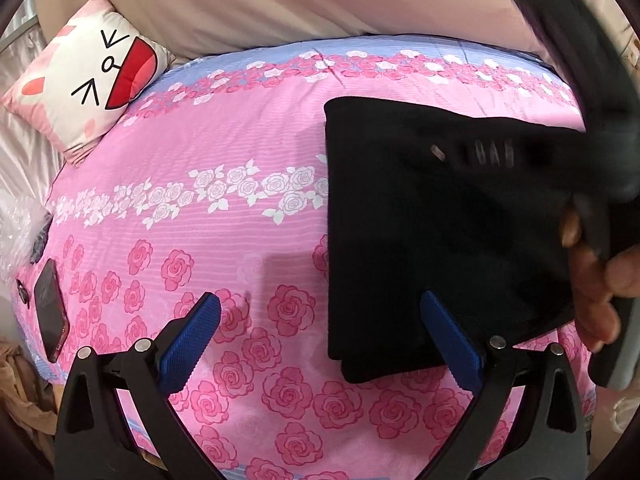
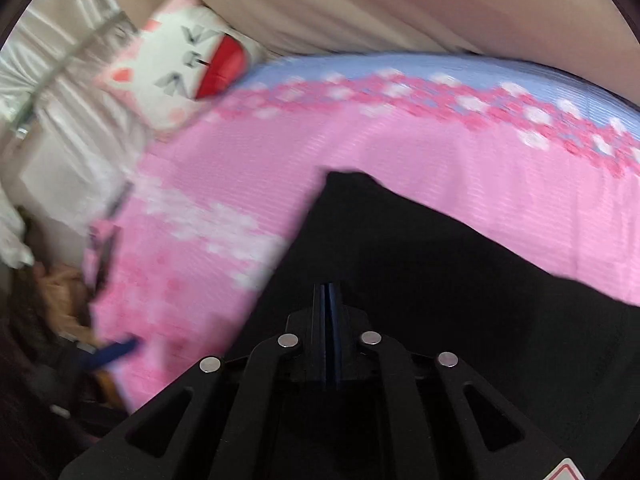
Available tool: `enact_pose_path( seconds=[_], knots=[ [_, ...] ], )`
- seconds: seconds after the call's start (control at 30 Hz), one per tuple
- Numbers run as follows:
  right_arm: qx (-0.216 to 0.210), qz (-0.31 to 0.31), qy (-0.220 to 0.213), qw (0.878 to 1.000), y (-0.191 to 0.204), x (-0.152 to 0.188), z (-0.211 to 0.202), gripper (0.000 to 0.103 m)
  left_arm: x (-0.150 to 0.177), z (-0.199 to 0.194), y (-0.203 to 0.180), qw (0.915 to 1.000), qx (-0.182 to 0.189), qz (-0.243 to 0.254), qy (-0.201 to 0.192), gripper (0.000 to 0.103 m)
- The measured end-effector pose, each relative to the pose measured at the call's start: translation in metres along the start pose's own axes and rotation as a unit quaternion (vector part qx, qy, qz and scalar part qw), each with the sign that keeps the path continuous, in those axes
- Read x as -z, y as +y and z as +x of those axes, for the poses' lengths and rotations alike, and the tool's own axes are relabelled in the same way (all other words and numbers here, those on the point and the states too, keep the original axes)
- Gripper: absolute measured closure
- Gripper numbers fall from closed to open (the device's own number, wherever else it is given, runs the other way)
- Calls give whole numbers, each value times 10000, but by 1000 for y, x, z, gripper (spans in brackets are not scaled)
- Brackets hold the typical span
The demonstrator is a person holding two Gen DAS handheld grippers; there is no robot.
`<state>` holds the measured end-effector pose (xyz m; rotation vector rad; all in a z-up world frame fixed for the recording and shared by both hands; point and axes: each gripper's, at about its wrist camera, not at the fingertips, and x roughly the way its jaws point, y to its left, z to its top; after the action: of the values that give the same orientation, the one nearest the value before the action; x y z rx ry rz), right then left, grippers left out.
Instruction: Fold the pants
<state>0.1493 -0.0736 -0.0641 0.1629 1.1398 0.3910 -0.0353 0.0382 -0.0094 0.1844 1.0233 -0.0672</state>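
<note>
Two tongs in play. Left gripper (image 1: 320, 336) spread wide, empty, pants (image 1: 432, 232) folded on bed (image 1: 224, 128) just right of it. Right gripper (image 2: 329, 300) clamped, apparently on pants' edge. Judged: final fold; next, lay flat, release.

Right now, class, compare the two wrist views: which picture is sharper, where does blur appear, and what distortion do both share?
Left wrist view: mostly sharp, rose bedsheet crisp, only the right claw's body at the right edge smeared. Right wrist view: motion-blurred throughout, cartoon pillow and sheet streaked, black pants a featureless dark mass. Both: fisheye bulging and dark corners.
</note>
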Motion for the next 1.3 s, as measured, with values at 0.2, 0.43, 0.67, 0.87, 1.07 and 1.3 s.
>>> enact_pose_path(
  seconds=[0.2, 0.43, 0.67, 0.87, 1.07, 1.3],
  knots=[
    [695, 816, -712, 9917, -61, 61, -87, 97, -3, -3, -12, 9999, 17, 137, -31, 5],
    [616, 1399, -959, 9836, -99, 136, -142, 84, -7, 1, -39, 9994, 151, 302, 38, 5],
    [594, 1106, -959, 9874, -89, 142, -135, 59, -7, 13, -51, 9984, 419, 105, 365, 5],
    [476, 1086, -1319, 9841, -90, 151, -157, 82, -9, 9, -52, 9985, 385, 49, 391, 5],
    [580, 1437, -1006, 9828, -125, 173, -134, 80, -8, 12, -60, 9980, 471, 171, 397, 5],
    [787, 1359, -1244, 9797, -108, 157, -158, 76, -8, 17, -62, 9984, 300, 209, 424, 5]
  ],
)
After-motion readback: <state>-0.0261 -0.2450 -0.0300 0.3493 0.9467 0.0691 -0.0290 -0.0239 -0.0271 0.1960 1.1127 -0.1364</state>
